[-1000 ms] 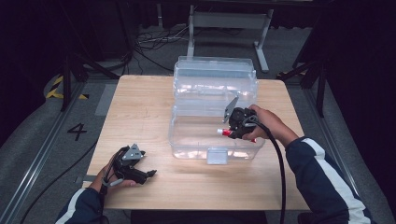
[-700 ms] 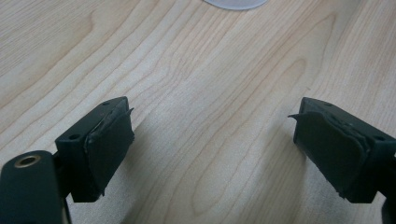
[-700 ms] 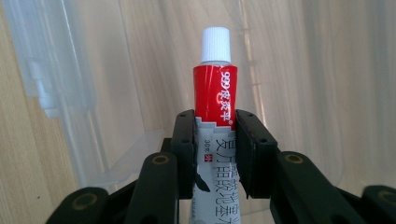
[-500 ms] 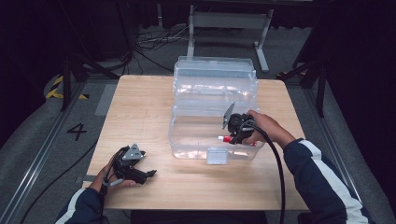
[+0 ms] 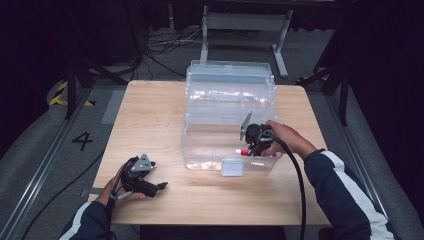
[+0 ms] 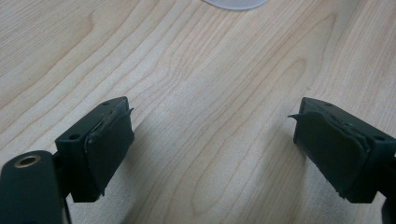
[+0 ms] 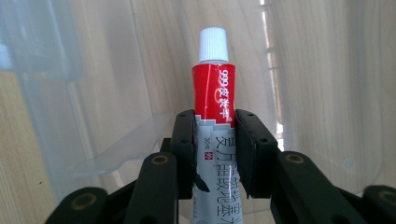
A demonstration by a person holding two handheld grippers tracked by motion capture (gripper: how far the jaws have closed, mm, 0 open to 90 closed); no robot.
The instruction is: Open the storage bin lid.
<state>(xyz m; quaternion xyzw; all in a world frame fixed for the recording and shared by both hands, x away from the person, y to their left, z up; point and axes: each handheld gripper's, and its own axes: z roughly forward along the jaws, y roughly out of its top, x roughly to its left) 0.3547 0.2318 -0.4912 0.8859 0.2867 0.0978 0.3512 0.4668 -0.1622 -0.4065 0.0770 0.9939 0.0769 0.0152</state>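
Two grippers were in play in the high view, and the work looked to be at the placing step: the right gripper (image 5: pixel 246 145) reached into the clear plastic bin (image 5: pixel 230 125) standing at the centre of the desk (image 5: pixel 150 115), carrying a small tube (image 5: pixel 243 151) whose red end showed just at 7 o'clock of the gripper body, low inside the bin's near compartment. The bin's lid stood open at 12 o'clock. The left gripper (image 5: pixel 161 186) rested on the desk at 7 o'clock from the bin, well apart from it, held in the person's left hand (image 5: pixel 122 187). The next move, by judgement, called for lowering the tube to the bin floor and parting the jaws so it dropped cleanly, without knocking the wall.

From the left gripper view, the left gripper (image 6: pixel 212 140) had its jaws spread wide, with nothing between them but bare wood grain; a pale rounded edge of the bin showed at 12 o'clock.

From the right gripper view, the right gripper (image 7: pixel 215 140) had its jaws clamped on the tube (image 7: pixel 214 88) around its middle, the red band and white cap (image 7: pixel 213 44) pointing to 12 o'clock, clear plastic walls on every side.
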